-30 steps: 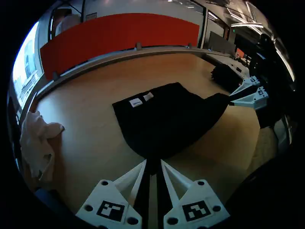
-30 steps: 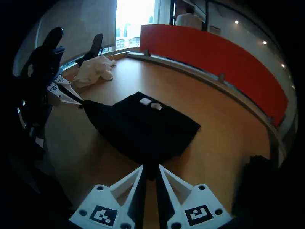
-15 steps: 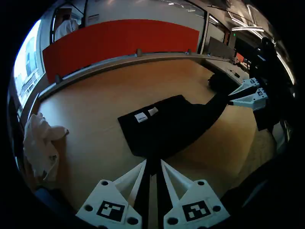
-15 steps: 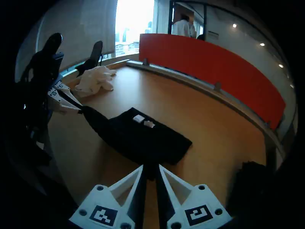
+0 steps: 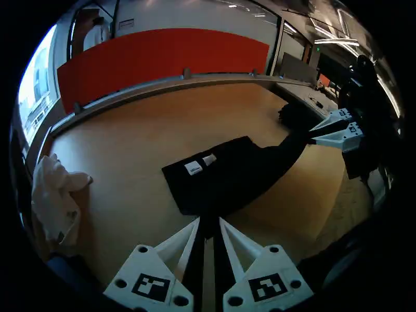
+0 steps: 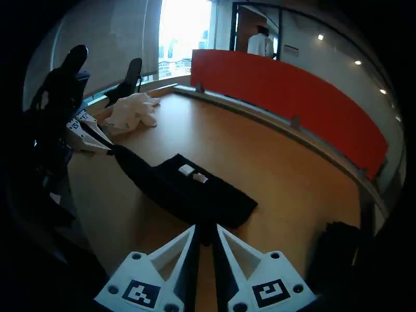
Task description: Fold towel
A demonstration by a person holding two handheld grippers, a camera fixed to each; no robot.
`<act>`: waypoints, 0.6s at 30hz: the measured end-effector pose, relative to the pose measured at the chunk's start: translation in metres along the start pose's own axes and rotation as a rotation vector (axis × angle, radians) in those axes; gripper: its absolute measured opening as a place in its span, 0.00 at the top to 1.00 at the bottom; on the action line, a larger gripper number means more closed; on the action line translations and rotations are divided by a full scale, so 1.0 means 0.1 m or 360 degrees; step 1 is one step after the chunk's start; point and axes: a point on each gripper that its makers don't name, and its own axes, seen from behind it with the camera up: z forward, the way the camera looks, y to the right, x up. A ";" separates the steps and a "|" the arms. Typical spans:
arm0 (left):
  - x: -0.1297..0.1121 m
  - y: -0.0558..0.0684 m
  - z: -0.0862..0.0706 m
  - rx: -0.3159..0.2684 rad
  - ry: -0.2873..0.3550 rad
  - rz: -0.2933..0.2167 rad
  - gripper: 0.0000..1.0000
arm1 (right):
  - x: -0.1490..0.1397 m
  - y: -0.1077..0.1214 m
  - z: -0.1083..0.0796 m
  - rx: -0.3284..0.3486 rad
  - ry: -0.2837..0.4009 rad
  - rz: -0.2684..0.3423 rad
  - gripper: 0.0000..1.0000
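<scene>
towel (image 5: pixel 239 174) pinched at two corners
my left gripper (image 5: pixel 209 222) and right gripper (image 6: pixel 206 228) both clamp it (white tags (image 5: pixel 193 167) face up), the rest lying on the table (image 5: pixel 130 140)

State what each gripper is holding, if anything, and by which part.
Both hold the black towel: the left gripper pinches one near corner, the right gripper the other. Its far part lies on the table.

Both views low over table (image 5: pixel 130 140), converging — share black towel (image 5: pixel 234 171).
</scene>
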 end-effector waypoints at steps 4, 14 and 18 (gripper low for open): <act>0.01 0.03 -0.05 -0.0006 -0.0005 -0.0002 0.90 | 0.02 0.00 -0.05 0.0001 0.0006 0.0008 0.86; 0.09 0.08 -0.16 -0.0011 0.0002 0.0017 0.90 | 0.09 0.03 -0.14 0.0000 0.0017 -0.0007 0.86; 0.10 0.09 -0.15 -0.0010 0.0002 0.0025 0.90 | 0.08 0.04 -0.14 0.0002 0.0013 -0.0005 0.86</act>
